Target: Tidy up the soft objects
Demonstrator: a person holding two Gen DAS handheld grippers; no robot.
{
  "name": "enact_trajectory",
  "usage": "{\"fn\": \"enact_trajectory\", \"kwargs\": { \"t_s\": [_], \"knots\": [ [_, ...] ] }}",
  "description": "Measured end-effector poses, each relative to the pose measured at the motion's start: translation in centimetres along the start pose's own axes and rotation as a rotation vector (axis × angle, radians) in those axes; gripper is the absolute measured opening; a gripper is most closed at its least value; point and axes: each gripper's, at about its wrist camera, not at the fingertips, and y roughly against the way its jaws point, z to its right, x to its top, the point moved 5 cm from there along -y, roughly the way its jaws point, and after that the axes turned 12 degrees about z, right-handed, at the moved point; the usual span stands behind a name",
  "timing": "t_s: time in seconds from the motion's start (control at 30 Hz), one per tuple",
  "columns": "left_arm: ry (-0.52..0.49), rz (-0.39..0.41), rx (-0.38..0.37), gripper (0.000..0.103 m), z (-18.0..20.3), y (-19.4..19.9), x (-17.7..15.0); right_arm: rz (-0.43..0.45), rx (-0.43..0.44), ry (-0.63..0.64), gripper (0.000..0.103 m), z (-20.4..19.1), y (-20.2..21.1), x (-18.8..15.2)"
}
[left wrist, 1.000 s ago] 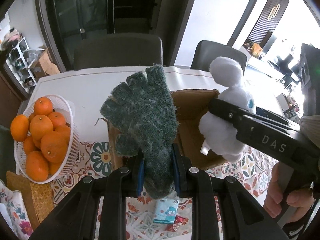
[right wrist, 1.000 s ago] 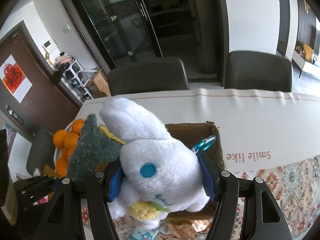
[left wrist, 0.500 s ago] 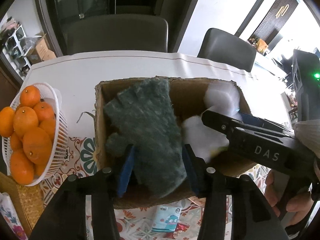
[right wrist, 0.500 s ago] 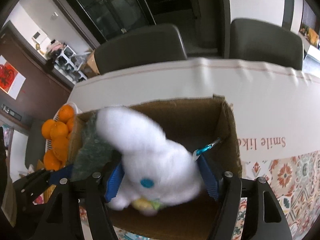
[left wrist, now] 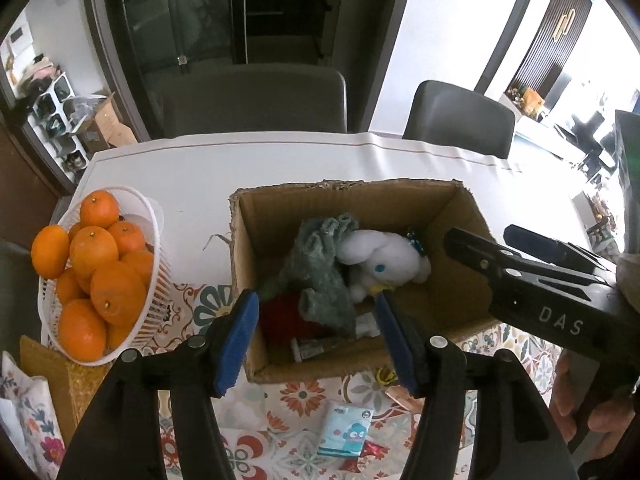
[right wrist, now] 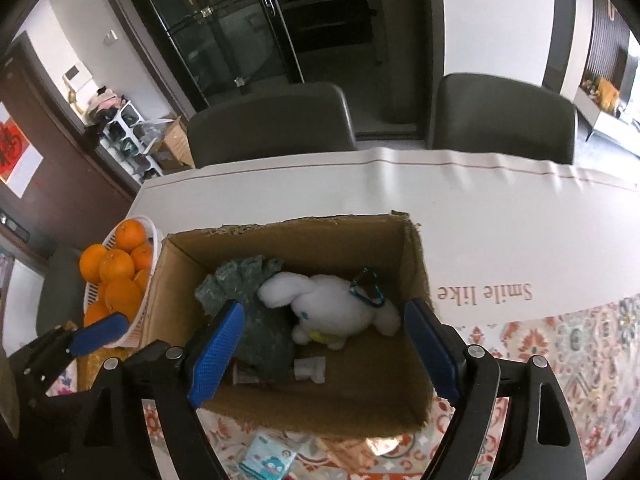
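Observation:
An open cardboard box (left wrist: 456, 204) (right wrist: 416, 252) stands on the table. Inside lie a grey-green knitted glove (left wrist: 320, 264) (right wrist: 256, 304) and a white plush dog (left wrist: 384, 260) (right wrist: 340, 304) with a teal carabiner (right wrist: 366, 288). A red soft item (left wrist: 280, 316) lies under the glove. My left gripper (left wrist: 316, 340) is open and empty above the box's near edge. My right gripper (right wrist: 324, 352) is open and empty above the box; it shows in the left wrist view (left wrist: 492, 256) at the right.
A white basket of oranges (left wrist: 96, 272) (right wrist: 116, 272) stands left of the box. A small tissue pack (left wrist: 346, 428) (right wrist: 268, 460) lies on the patterned cloth in front. Two dark chairs (left wrist: 256, 100) stand behind the table. A woven mat (left wrist: 48, 376) lies at the left.
Both grippers opened and let go: the glove and the plush dog dropped into the box. Both grippers pulled back above the box.

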Motion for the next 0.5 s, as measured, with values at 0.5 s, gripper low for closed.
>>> {"fn": "enact_trajectory", "kwargs": {
  "t_s": [0.5],
  "knots": [
    [-0.034, 0.034, 0.010, 0.060, 1.7, 5.0, -3.0, 0.093, -0.093, 0.023, 0.083, 0.7, 7.1, -2.2]
  ]
}}
